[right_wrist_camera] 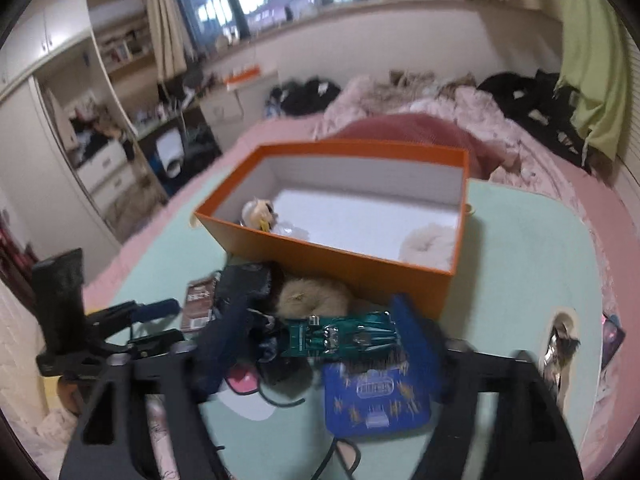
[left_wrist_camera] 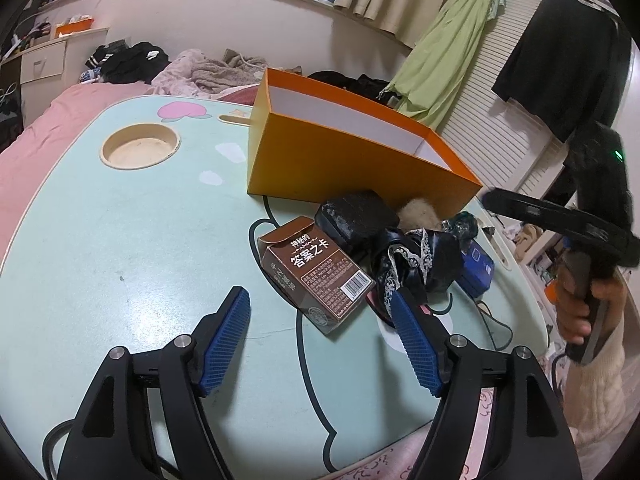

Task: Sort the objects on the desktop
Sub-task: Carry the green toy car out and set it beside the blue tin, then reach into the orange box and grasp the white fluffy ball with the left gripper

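Note:
An orange box (left_wrist_camera: pixel 360 168) stands on the mint table (left_wrist_camera: pixel 120 240). In the right wrist view the box (right_wrist_camera: pixel 332 256) holds a small figure (right_wrist_camera: pixel 260 212) and a cream fluffy thing (right_wrist_camera: pixel 424 244). In front of it lies a pile: a brown card box (left_wrist_camera: pixel 320 272), a black pouch (left_wrist_camera: pixel 356 216), a dark lace cloth (left_wrist_camera: pixel 412 264), a tan fluffy thing (right_wrist_camera: pixel 312 296), a blue tin (right_wrist_camera: pixel 376 396). My left gripper (left_wrist_camera: pixel 320 340) is open, just short of the card box. My right gripper (right_wrist_camera: pixel 320 340) holds a green toy car (right_wrist_camera: pixel 340 334) over the pile.
A round cup recess (left_wrist_camera: pixel 140 146) sits in the table at the far left. A black cable (left_wrist_camera: pixel 496 324) lies near the table's right edge. The table stands on a pink bed (left_wrist_camera: pixel 24 152) with clothes (left_wrist_camera: pixel 128 62) piled behind. A sticker (right_wrist_camera: pixel 560 344) lies at right.

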Motion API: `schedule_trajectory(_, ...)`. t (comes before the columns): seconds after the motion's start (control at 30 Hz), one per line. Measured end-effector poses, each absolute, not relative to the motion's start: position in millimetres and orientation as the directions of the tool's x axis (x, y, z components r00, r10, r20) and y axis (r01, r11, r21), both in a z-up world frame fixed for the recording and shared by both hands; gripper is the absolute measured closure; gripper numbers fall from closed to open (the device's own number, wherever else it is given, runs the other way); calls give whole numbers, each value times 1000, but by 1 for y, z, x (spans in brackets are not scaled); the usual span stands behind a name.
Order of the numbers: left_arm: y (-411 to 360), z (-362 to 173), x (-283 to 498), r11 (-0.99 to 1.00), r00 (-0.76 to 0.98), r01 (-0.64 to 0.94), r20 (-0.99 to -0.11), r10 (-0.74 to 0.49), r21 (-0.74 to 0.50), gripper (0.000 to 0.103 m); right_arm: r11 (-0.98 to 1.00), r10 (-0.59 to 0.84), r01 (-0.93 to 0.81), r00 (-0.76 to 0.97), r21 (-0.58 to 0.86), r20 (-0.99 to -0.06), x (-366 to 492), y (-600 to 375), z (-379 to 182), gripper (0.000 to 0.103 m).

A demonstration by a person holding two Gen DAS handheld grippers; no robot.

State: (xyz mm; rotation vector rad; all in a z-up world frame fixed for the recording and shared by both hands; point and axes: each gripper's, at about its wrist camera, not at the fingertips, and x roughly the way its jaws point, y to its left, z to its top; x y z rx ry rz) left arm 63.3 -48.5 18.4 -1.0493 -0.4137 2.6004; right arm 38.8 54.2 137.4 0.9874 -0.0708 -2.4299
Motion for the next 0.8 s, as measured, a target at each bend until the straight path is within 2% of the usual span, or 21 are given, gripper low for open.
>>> schedule_trajectory(0.2,-45,19,62,-917,-680,-176,-629,377,-359,26,-904,-408,378,-628,199,-662,79,61,119,20)
schedule_trajectory(0.37,-41,20,60,-915,-671,-187,-634,385,-357,20,-936,-333,302,-600,179,-728,99,54,84,20)
schedule_trajectory(0.5,-34,21,57,-915,-650,-217,-649,396,-340,11,-956,-226,291,-636,42,-738,102,37,71,10)
schedule_trajectory(0.57,-30,21,56,-917,-637,-233,-662,395,-323,6,-957,-170,289,-643,-32,-747,99,28,64,0)
schedule_trajectory(0.7,-25,27,54,-945,-633,-184,-704,323,-269,6,-957,-186,290,-666,-21,-722,99,29,59,0)
schedule_trajectory(0.73,-24,33,52,-942,-635,-186,-698,331,-278,7,-957,-188,290,-664,-17,-724,98,30,58,0)
schedule_trajectory(0.8,-21,58,52,-906,-653,-268,-630,421,-328,7,-965,-171,261,-671,-15,-722,96,37,57,0)
